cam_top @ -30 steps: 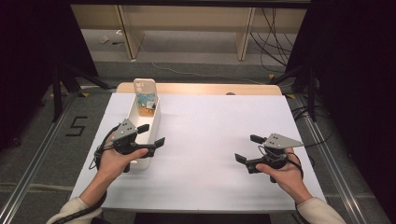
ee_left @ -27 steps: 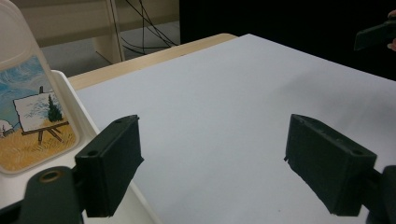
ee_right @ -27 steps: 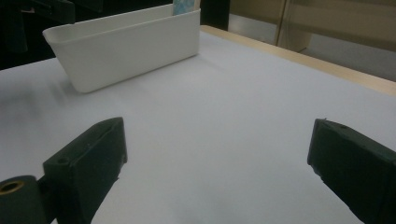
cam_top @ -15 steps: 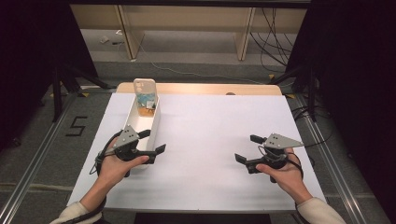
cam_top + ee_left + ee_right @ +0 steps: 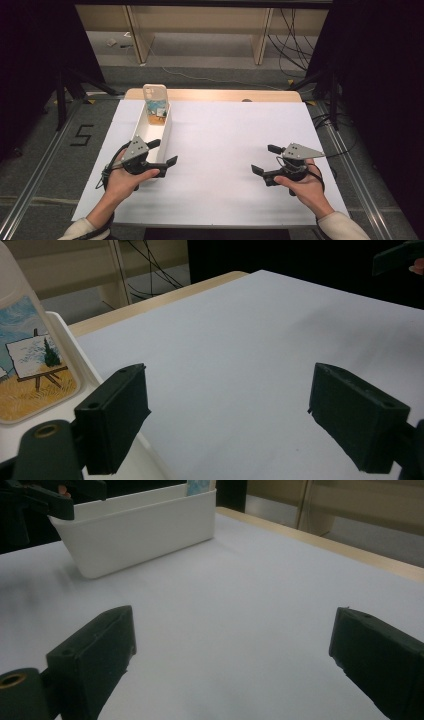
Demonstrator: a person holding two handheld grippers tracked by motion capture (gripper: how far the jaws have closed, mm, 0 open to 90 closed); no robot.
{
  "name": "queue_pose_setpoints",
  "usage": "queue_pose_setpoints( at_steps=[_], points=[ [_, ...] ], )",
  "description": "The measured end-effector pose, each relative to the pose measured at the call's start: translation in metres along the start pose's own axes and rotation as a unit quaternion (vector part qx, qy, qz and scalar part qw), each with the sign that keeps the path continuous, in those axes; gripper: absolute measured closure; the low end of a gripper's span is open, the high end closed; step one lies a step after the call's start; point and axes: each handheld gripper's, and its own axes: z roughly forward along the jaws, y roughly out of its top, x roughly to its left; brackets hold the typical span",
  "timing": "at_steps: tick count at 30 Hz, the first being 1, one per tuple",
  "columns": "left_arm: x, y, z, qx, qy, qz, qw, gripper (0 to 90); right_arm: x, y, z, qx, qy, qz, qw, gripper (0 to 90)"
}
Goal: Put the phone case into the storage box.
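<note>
Your left gripper [image 5: 162, 152] sits lower left, jaws spread w/ nothing between — just opened a bit more. It's at the near end of the white bin [image 5: 141, 131]; phone case [image 5: 155, 98] stands at the bin's far end. Right gripper [image 5: 266, 159], lower right, also spread — empty.

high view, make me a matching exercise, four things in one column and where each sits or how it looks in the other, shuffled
Things:
1. phone case
2. bin
3. left tongs
4. right tongs

Places or states:
a. open above bare white table, right side
b. long, white, on the table's left part
c. open by the bin's near end
d. standing at the bin's far end, painted picture on it

Pairs: 1-d, 2-b, 3-c, 4-a
</note>
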Motion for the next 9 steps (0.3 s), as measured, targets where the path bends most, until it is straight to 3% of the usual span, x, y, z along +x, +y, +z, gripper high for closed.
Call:
queue_pose_setpoints(
  at_steps=[9],
  points=[
    [0.0008, -0.0002, 0.0010, -0.004, 0.001, -0.003, 1.0000, 15.1, -0.0005, 0.0000, -0.0006, -0.001, 0.000, 0.001, 1.0000, 5.6]
  ],
)
